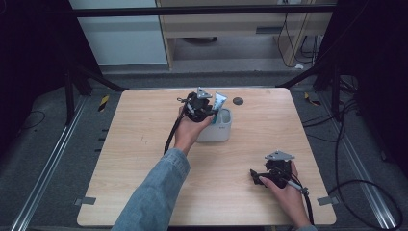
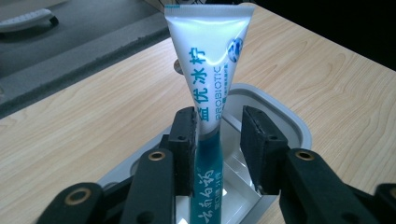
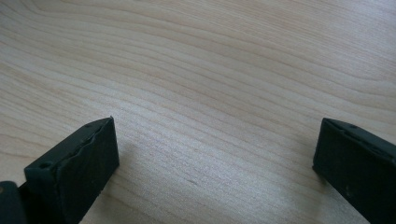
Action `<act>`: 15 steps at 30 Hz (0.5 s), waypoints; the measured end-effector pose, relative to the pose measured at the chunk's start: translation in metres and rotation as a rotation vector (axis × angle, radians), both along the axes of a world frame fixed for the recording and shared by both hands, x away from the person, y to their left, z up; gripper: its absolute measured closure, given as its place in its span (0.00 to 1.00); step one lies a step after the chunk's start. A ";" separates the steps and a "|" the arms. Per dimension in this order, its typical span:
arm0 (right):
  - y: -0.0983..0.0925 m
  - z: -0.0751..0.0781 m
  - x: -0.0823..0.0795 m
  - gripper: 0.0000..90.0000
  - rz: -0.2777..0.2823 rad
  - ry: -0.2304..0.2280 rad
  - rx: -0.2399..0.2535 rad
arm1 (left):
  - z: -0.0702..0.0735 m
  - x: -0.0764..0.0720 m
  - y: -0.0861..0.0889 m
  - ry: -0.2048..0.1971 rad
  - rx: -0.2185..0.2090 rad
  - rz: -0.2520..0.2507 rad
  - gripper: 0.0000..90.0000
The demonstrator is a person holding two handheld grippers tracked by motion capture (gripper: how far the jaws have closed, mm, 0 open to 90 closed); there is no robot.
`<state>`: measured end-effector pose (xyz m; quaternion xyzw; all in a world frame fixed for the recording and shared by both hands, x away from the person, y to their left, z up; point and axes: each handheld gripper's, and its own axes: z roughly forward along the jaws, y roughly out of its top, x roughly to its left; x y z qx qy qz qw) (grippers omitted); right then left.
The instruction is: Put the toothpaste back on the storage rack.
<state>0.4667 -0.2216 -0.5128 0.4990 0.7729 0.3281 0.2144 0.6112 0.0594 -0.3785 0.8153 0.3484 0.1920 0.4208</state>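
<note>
Jaws slack around toothpaste tube (image 2: pixel 205 88)

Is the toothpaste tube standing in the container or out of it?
In: the toothpaste tube stands upright, its lower end inside the white container.

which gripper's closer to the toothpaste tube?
Left. Left gripper straddles the tube standing in the white cup; right gripper rests apart at the table's near right.
</note>
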 end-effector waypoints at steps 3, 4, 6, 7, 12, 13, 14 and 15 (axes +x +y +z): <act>0.000 0.000 0.000 0.00 0.001 -0.001 -0.001 | 0.004 -0.004 0.001 -0.020 0.016 -0.006 0.69; 0.000 0.000 0.000 0.00 0.001 0.000 -0.001 | 0.006 -0.006 0.002 -0.026 0.020 -0.010 0.68; 0.000 0.000 0.000 0.00 0.000 0.001 0.000 | 0.008 -0.009 0.003 -0.028 0.025 -0.014 0.66; 0.000 0.000 0.000 0.00 0.000 -0.001 0.000 | 0.009 -0.011 0.003 -0.029 0.028 -0.013 0.65; 0.000 0.000 0.000 0.00 0.000 -0.001 0.000 | 0.015 -0.018 0.006 -0.038 0.032 -0.029 0.63; 0.000 0.000 0.000 0.00 0.000 -0.002 0.000 | 0.016 -0.020 0.007 -0.040 0.030 -0.032 0.63; 0.000 0.000 0.000 0.00 0.000 -0.001 0.000 | 0.016 -0.022 0.007 -0.042 0.034 -0.038 0.62; 0.000 0.000 0.000 0.00 0.000 0.000 0.000 | 0.016 -0.023 0.007 -0.044 0.037 -0.040 0.61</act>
